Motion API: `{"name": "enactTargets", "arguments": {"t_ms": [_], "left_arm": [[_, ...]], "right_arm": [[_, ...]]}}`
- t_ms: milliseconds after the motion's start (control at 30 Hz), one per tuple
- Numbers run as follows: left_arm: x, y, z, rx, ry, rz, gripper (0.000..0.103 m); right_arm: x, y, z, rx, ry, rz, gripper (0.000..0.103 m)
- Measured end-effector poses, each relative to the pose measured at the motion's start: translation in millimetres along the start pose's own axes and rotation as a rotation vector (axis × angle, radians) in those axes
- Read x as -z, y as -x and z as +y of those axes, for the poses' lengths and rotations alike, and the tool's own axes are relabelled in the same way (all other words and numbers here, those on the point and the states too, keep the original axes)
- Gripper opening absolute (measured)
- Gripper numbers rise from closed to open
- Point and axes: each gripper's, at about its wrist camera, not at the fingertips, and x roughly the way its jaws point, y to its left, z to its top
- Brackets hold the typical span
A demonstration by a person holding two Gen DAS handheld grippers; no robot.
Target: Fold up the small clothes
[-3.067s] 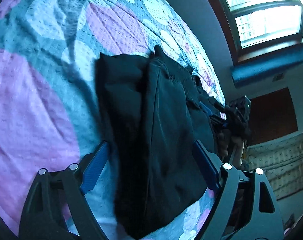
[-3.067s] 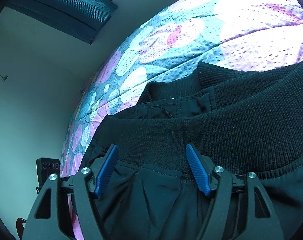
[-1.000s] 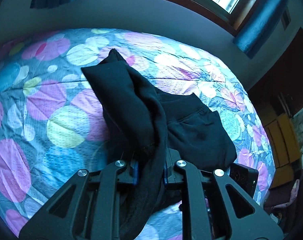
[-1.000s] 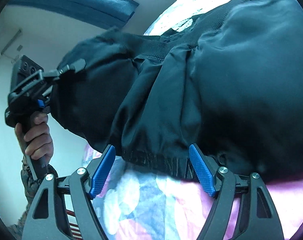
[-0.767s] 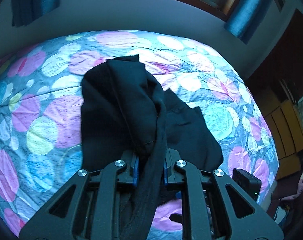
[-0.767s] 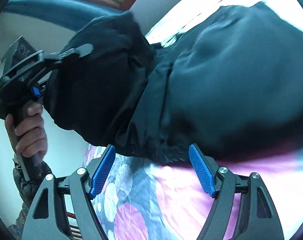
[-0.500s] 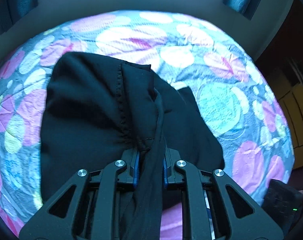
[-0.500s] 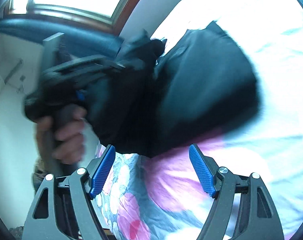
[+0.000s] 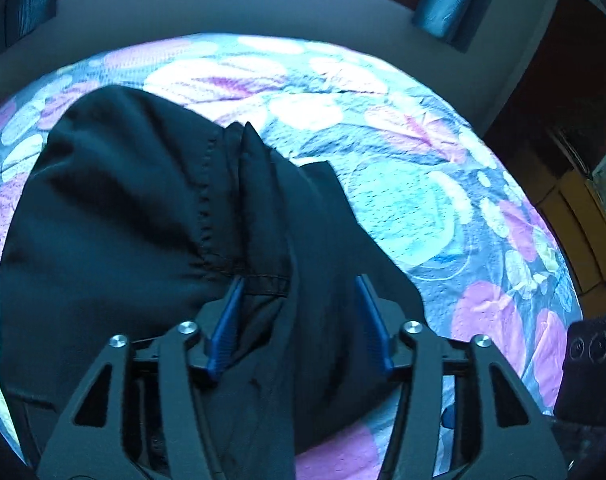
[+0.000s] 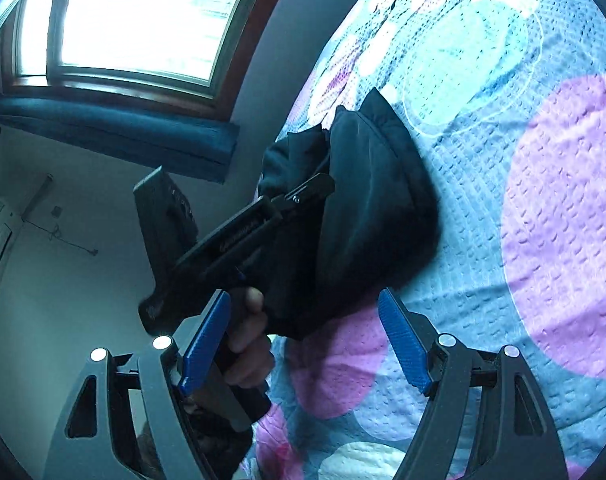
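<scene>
A black garment (image 9: pixel 123 220) lies folded in a heap on the flowered bedspread (image 9: pixel 403 200). My left gripper (image 9: pixel 299 320) points down at it and its jaws are opening. A seamed fold of the cloth still lies between the blue pads, which no longer squeeze it. In the right wrist view the same garment (image 10: pixel 375 200) bulges beside the left tool (image 10: pixel 239 236), which a hand (image 10: pixel 247 344) holds. My right gripper (image 10: pixel 303 340) stands open just short of the garment's near edge, with nothing between its pads.
The bedspread (image 10: pixel 563 200) stretches bare to the right of the garment. A bright window (image 10: pixel 143 20) with a blue blind (image 10: pixel 115 136) is on the wall behind. Dark wooden furniture (image 9: pixel 575 208) stands past the bed's right edge. The right tool's block (image 9: pixel 591 364) shows at lower right.
My left gripper came down onto the bed with the cloth, and its jaws have parted from shut on the fold. The right gripper has backed away from the garment.
</scene>
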Motion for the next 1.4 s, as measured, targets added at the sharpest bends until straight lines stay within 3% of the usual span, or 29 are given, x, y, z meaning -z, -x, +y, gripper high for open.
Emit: {"name": "enactTargets", "arguments": {"t_ms": [100, 300, 400, 533, 600, 767, 833, 1000, 1233, 1333, 1367, 1400], "left_arm": [[13, 22, -7, -0.015, -0.013, -0.067, 0.058], [48, 80, -6, 0.089, -0.02, -0.19, 0.065], [61, 97, -11, 0.064, -0.063, -0.236, 0.07], [81, 118, 5, 0.06, -0.049, -0.26, 0.072], [95, 133, 22, 0.027, -0.019, -0.284, 0.072], [135, 174, 72, -0.171, 0.053, -0.455, 0.079], [136, 165, 84, -0.191, 0.036, -0.398, 0.079], [142, 154, 111, -0.197, 0.094, -0.326, 0.079], [158, 138, 140, -0.216, 0.154, -0.246, 0.08], [159, 133, 141, -0.21, 0.171, -0.214, 0.08], [159, 132, 142, -0.208, 0.175, -0.211, 0.08], [159, 134, 143, -0.207, 0.18, -0.214, 0.08]], "right_arm": [[-3, 3, 0, -0.001, -0.01, -0.01, 0.075], [-18, 5, 3, -0.004, -0.009, -0.011, 0.075], [-24, -15, 12, -0.019, -0.008, 0.014, 0.075], [-23, -40, 22, -0.043, -0.011, 0.086, 0.076], [-26, -57, 24, -0.041, -0.029, 0.116, 0.076], [-36, -98, 34, -0.066, -0.063, 0.156, 0.076], [-38, -124, 41, -0.074, -0.073, 0.2, 0.076], [-41, -163, 64, 0.13, 0.013, 0.193, 0.077], [-50, -163, 76, 0.171, 0.026, 0.219, 0.078], [-48, -187, 87, 0.253, 0.079, 0.281, 0.083], [-45, -196, 92, 0.291, 0.128, 0.302, 0.08], [-43, -205, 97, 0.32, 0.184, 0.309, 0.063]]}}
